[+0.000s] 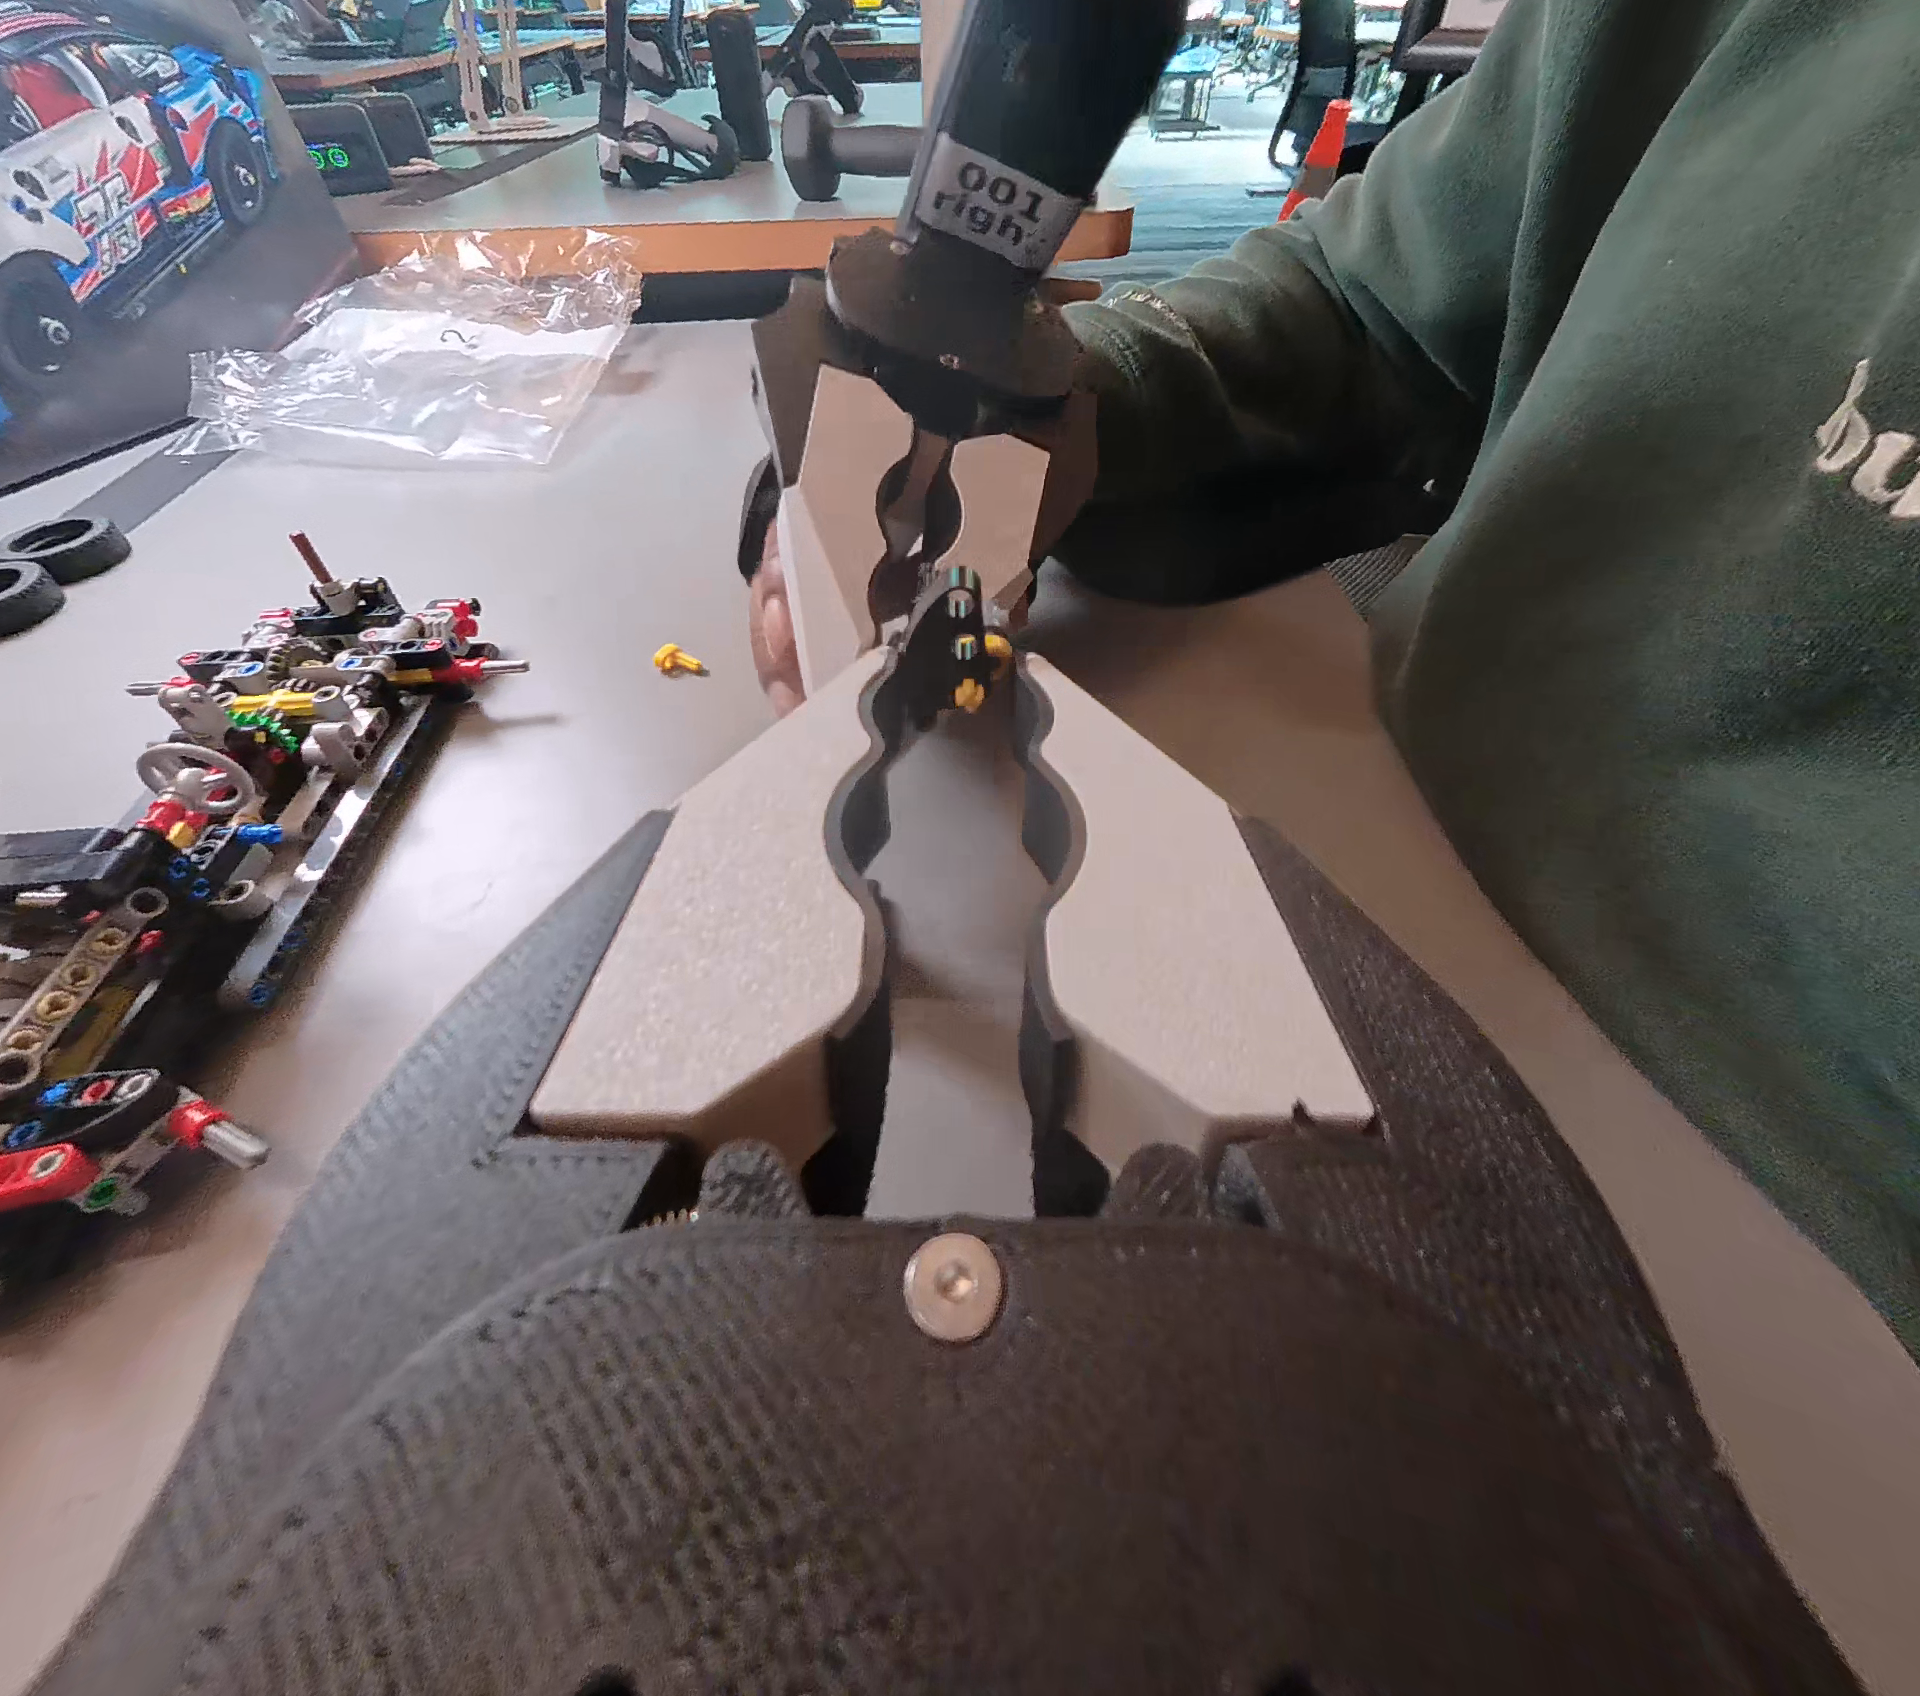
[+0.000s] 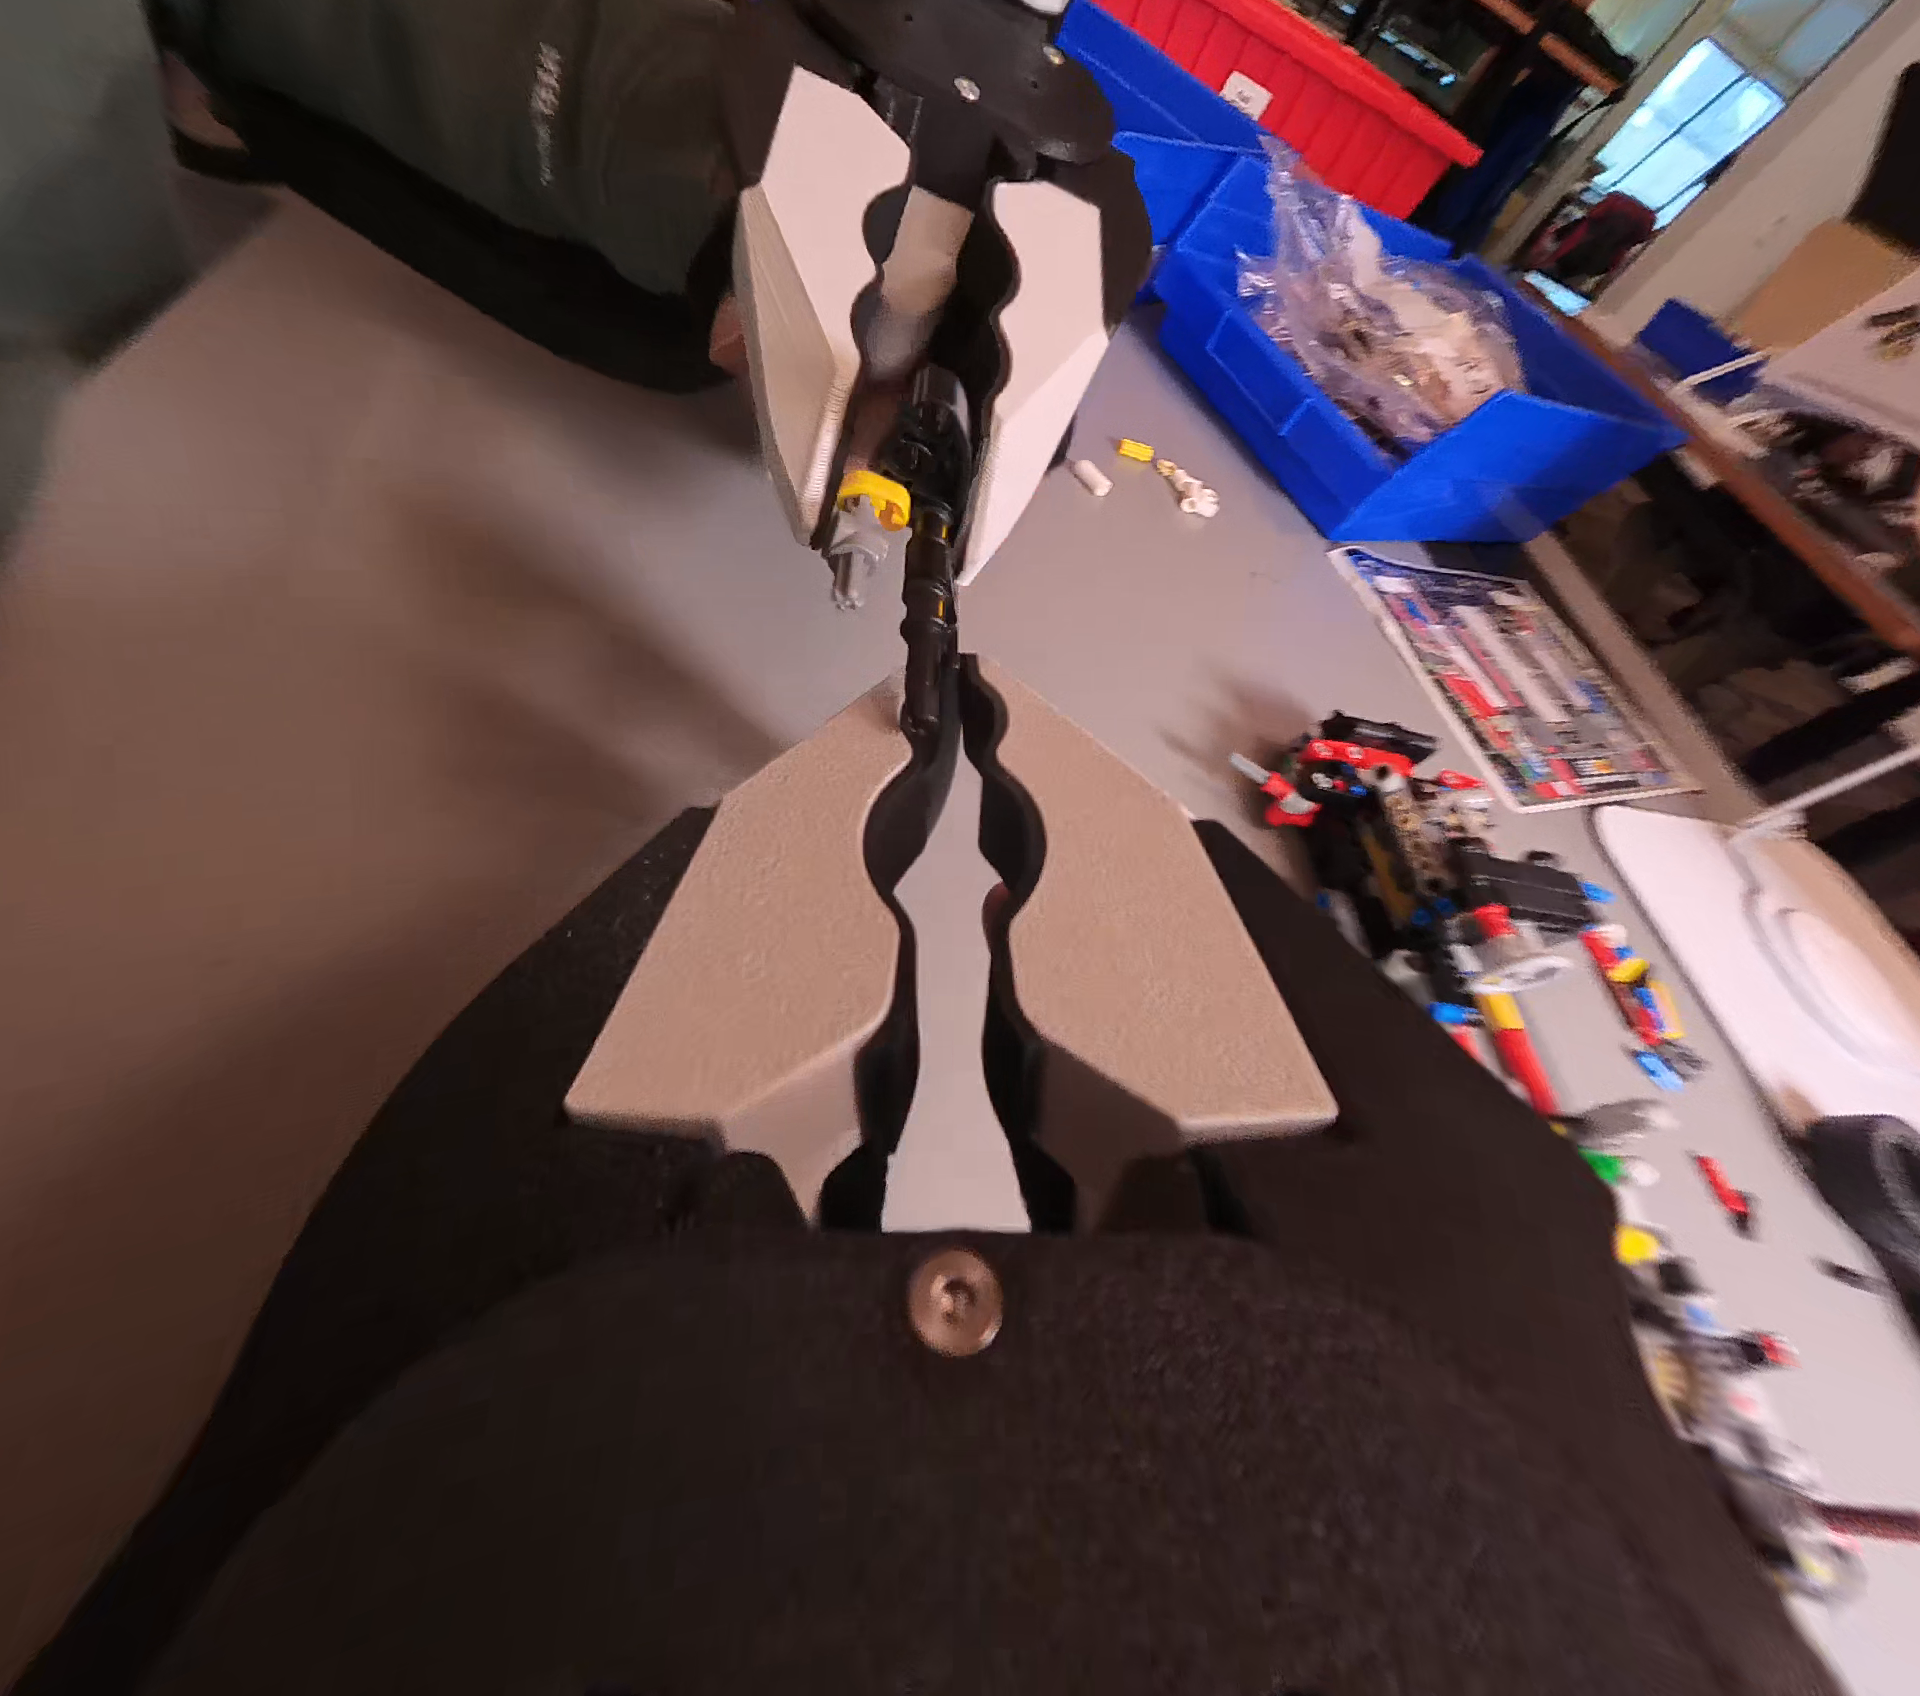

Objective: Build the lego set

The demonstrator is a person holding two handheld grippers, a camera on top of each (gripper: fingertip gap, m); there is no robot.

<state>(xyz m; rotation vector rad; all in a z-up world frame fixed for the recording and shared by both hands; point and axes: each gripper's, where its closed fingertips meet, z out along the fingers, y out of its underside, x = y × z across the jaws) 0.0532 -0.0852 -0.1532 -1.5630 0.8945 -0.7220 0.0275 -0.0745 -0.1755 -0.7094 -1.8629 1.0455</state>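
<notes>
A small black Lego beam assembly (image 1: pixel 938 647) with yellow pins hangs above the table between both grippers. My left gripper (image 1: pixel 951 678) is shut on its near end. My right gripper (image 1: pixel 958 595) comes in from above and grips its far end. In the right wrist view my right gripper (image 2: pixel 935 682) is shut on the thin black beam (image 2: pixel 928 607). There my left gripper (image 2: pixel 902 508) holds the end with a yellow bush (image 2: pixel 871 500) and a grey axle. The partly built car chassis (image 1: pixel 260 763) lies on the table to the left; it also shows in the right wrist view (image 2: pixel 1455 877).
A loose yellow pin (image 1: pixel 677 659), two tyres (image 1: pixel 62 550), an empty plastic bag (image 1: pixel 416 368) and the set's box (image 1: pixel 104 119) are on the left. A blue bin (image 2: pixel 1475 462) of bagged parts, small loose parts (image 2: pixel 1143 467) and the instruction booklet (image 2: pixel 1507 680) are on the right. My two grippers' fingertips are within a few centimetres of each other.
</notes>
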